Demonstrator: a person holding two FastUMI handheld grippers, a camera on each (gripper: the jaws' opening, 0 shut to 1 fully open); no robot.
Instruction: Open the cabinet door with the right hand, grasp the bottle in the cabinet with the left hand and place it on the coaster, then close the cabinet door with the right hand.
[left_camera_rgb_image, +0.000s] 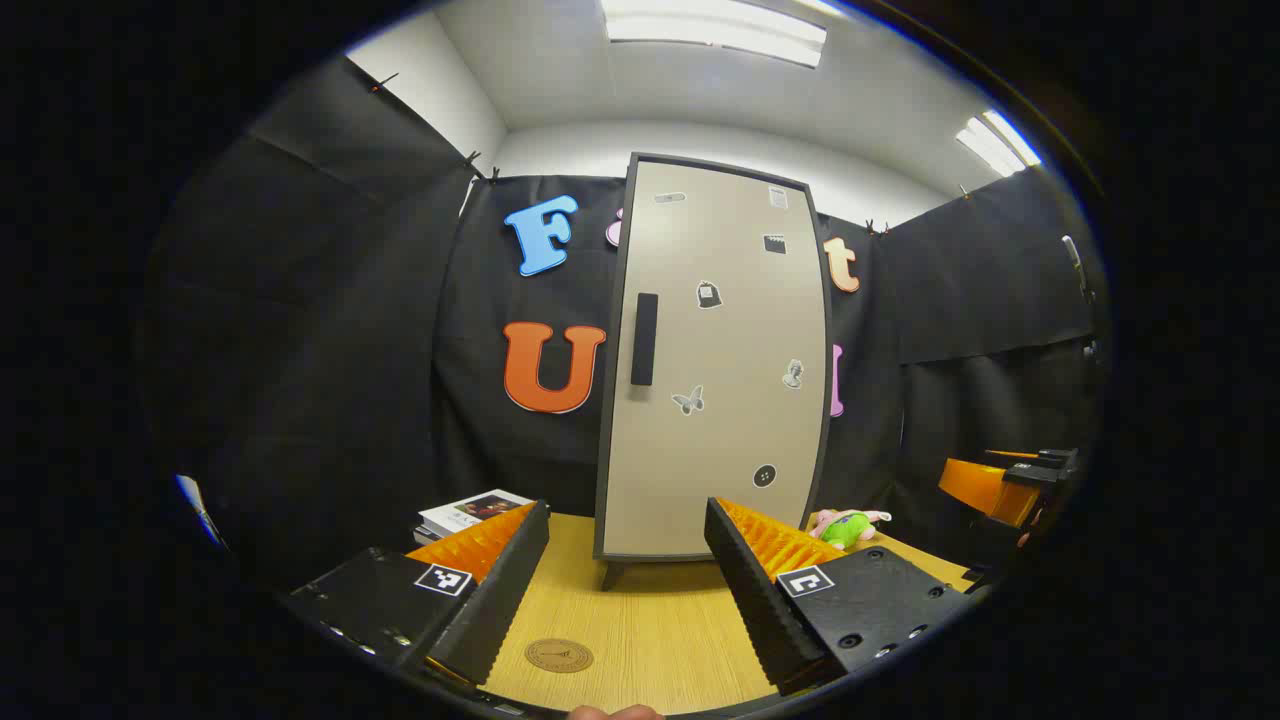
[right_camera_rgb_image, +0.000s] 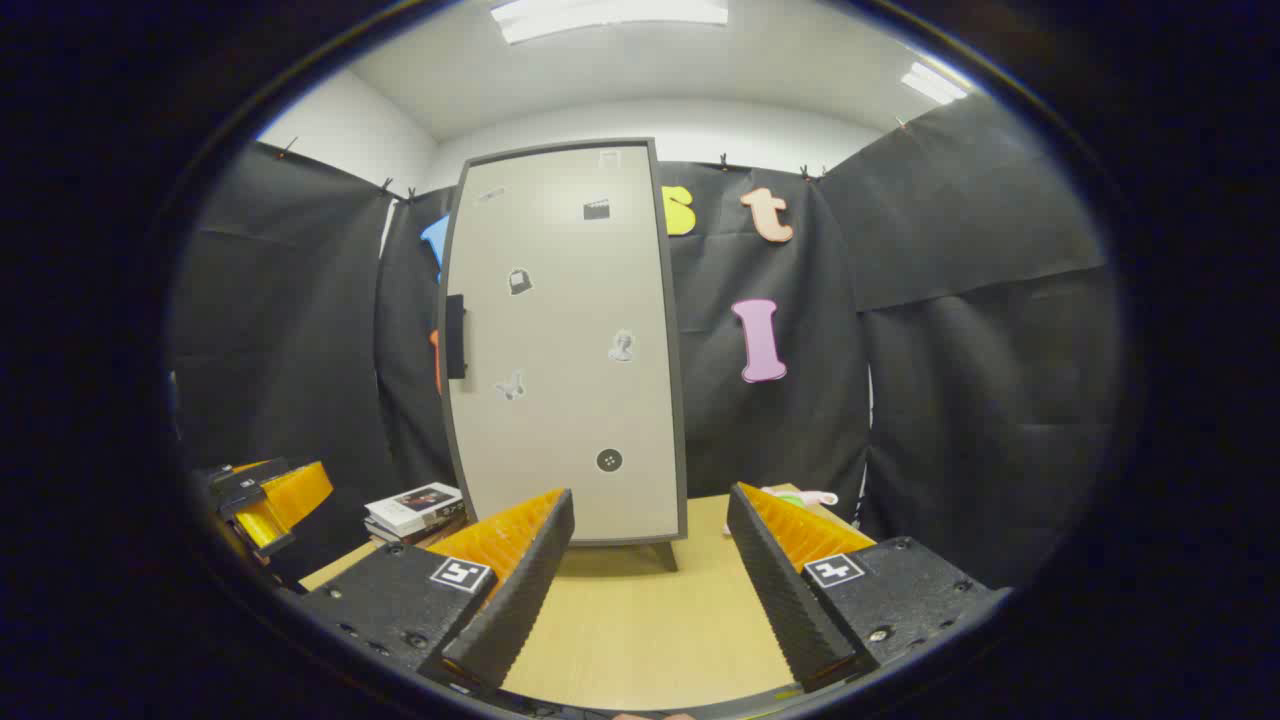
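1. The cabinet door (right_camera_rgb_image: 565, 340) stood closed at frame centre; the bottle was presumably behind it.
2. Both the right claw (right_camera_rgb_image: 650, 570) and the left claw (left_camera_rgb_image: 628, 580) hung released, grasping nothing.
3. The coaster (left_camera_rgb_image: 559, 655) lay lower centre on the counter (left_camera_rgb_image: 650, 620).
4. Opening looked not yet begun; next, the right claw likely needed the handle (right_camera_rgb_image: 456, 336), left of centre.

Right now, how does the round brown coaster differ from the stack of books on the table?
The coaster is one thin round brown disc lying flat near the table's front edge, between the left gripper's open fingers as seen in the left gripper view. The stack of books is rectangular, thicker and pale-covered, and sits farther back, left of the closed cabinet. Both rest on the same wooden table, untouched by either gripper.
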